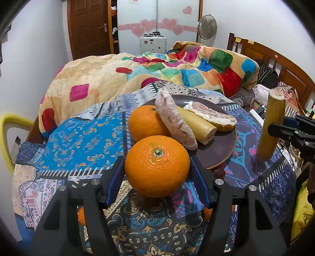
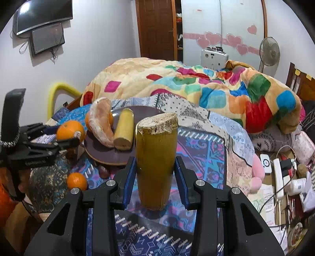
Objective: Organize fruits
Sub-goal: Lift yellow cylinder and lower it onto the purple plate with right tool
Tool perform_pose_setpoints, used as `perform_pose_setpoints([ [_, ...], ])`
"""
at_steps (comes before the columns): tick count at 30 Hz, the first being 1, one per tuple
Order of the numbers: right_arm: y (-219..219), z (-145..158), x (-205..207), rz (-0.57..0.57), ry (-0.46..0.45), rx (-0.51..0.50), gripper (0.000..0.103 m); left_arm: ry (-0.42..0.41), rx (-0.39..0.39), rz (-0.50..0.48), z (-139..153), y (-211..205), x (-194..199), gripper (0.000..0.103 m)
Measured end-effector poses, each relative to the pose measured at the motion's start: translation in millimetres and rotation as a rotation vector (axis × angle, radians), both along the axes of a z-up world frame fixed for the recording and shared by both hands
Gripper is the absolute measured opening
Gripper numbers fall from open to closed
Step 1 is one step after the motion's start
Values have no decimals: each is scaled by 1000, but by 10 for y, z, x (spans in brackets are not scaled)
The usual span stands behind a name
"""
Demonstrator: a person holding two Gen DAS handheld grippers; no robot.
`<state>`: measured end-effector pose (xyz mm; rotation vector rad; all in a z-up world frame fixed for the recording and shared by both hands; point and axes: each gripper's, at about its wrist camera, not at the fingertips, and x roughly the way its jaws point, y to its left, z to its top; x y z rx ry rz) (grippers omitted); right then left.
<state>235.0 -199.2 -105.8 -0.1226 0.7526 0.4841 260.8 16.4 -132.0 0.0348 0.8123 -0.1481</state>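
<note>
Patterned cloth (image 1: 82, 137) below; left tongs (image 1: 157, 167) clamp orange (image 1: 157, 165), right tongs (image 2: 155, 167) clamp upright cane piece (image 2: 155, 161)

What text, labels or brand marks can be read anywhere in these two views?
None is legible.
Embossed lettering on the left claw body: too blurred to read.
Red mark on the wardrobe door: cut off, unreadable.
Papers beside the power strip: too small.
</note>
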Motion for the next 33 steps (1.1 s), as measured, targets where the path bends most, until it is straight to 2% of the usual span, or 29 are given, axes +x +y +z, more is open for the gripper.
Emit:
perform_pose_setpoints([
  [14, 198, 111, 198, 22, -47, 31, 36, -9, 17, -30, -35, -160, 126, 65],
  [28, 474, -7, 463, 52, -13, 22, 36, -21, 40, -64, -73, -298, 259, 65],
  [33, 537, -49, 523, 59, 0, 28, 36, -16, 26, -67, -93, -268, 302, 65],
])
